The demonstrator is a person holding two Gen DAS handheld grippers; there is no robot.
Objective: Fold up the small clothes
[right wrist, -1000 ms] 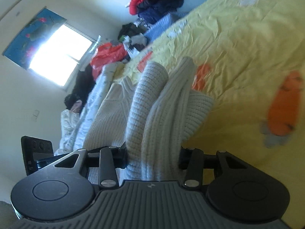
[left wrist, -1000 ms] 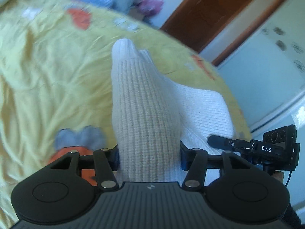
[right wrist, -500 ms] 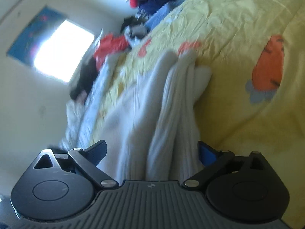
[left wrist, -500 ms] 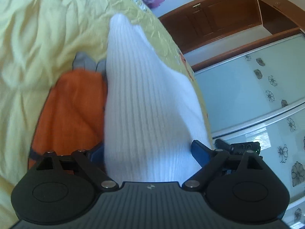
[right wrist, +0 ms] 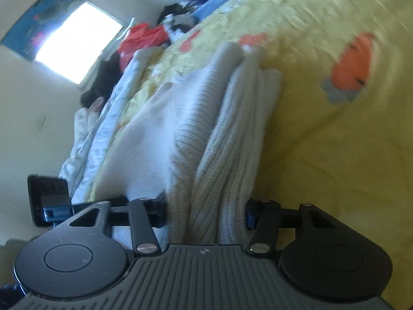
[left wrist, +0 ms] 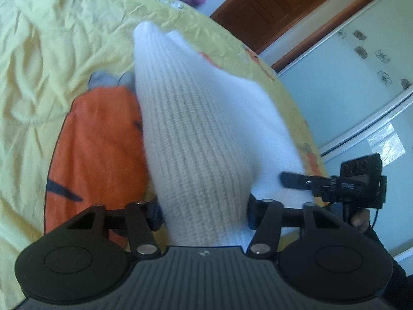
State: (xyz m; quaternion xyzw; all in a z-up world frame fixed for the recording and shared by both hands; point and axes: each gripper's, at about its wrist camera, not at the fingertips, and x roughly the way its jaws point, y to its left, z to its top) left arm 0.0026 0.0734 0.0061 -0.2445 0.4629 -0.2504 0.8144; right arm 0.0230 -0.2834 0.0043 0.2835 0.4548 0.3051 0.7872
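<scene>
Two tools each pinch the same cream ribbed knit sweater [left wrist: 201, 139], which lies on a bed under a yellow bedspread [left wrist: 38, 51] printed with orange shapes. In the left wrist view the left tool [left wrist: 204, 211] is clamped on a thick fold of the knit, both fingers pressed into the fabric from 9 and 3 o'clock, and the sweater runs away from it toward 12 o'clock, tapering to a soft point. A large orange print [left wrist: 98, 149] sits just beside the sweater at 9 o'clock. The right tool [left wrist: 335, 180] shows at 3 o'clock in that view, its dark fingers reaching onto the pale edge of the garment. In the right wrist view the right tool [right wrist: 206, 211] is closed on several bunched layers of the sweater [right wrist: 232, 118], which stretch up toward 12 o'clock, with a flatter panel spreading off at 9 o'clock. A heap of clothes [right wrist: 144, 38], red, black and blue, lies at the far edge of the bed near 11 o'clock, below a bright window [right wrist: 77, 51]. A brown wooden door [left wrist: 278, 2] stands past the bed at 1 o'clock in the left view.
</scene>
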